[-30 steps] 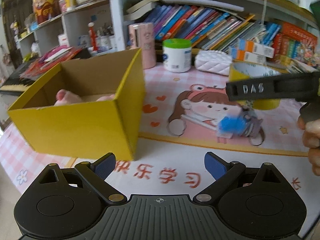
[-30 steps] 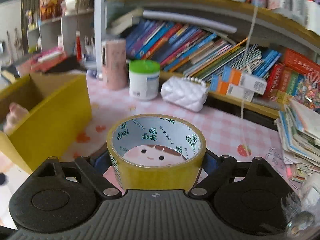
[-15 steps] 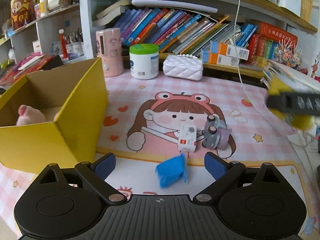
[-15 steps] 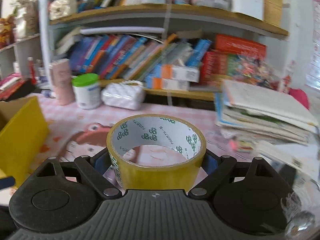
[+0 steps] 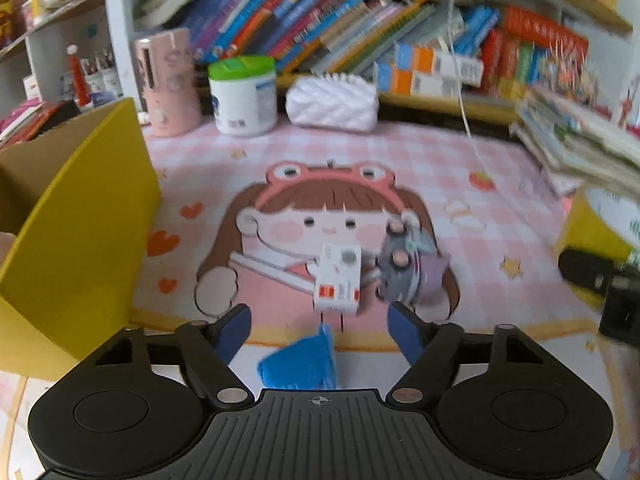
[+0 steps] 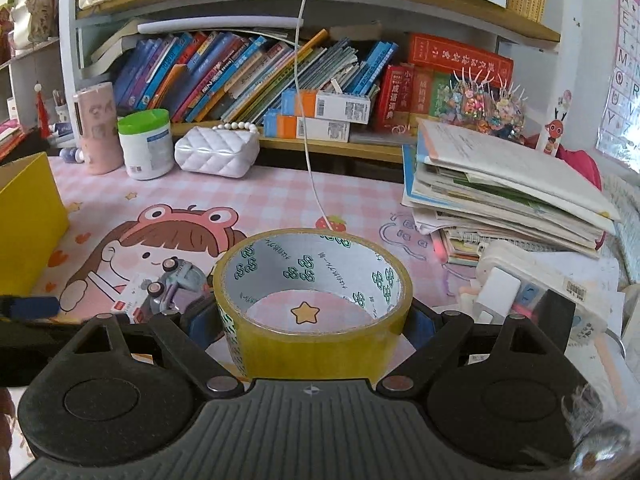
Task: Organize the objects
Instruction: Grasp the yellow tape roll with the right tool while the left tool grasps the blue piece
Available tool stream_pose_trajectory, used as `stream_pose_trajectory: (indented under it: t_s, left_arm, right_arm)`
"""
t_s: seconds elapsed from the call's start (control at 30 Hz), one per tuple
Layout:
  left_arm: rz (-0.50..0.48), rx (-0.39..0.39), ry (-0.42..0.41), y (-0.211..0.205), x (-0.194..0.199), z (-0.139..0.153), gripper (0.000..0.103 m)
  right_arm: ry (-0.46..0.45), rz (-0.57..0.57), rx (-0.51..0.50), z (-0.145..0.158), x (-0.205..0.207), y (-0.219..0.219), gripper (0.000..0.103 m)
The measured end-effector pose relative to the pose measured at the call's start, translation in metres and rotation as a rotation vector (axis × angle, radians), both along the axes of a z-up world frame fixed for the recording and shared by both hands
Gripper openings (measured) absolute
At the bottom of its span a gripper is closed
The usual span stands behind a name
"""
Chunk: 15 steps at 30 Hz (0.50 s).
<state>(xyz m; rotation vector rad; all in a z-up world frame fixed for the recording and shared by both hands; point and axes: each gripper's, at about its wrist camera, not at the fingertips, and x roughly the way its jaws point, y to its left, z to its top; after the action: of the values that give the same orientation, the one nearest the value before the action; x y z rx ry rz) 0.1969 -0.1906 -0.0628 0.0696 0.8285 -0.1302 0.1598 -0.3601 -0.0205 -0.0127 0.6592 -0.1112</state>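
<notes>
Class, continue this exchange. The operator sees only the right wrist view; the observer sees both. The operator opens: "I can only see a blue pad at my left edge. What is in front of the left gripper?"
Observer: A small blue object lies on the mat between the left gripper's fingers.
Operator: Is it gripped?
Observer: Not yet. The jaws are closing, but both pads stand clear of it.
Operator: Is the yellow box open?
Observer: Yes, the yellow box is open on top, with a plain brown inside.
</notes>
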Motion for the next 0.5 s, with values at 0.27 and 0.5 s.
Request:
stream_pose_trajectory:
  t_s: [0.27, 0.5]
  left_arm:
    - [0.044, 0.016, 0.077, 0.006, -0.001, -0.019, 0.050]
    - [0.034, 0.001, 0.046, 0.010, -0.009, -0.013, 0.038]
  right_arm:
    - [0.035, -0.003, 0.018, -0.007, 0.006, 0.000, 0.089]
    - [0.037, 0.016, -0.003, -0.006, 0.002, 0.013, 0.089]
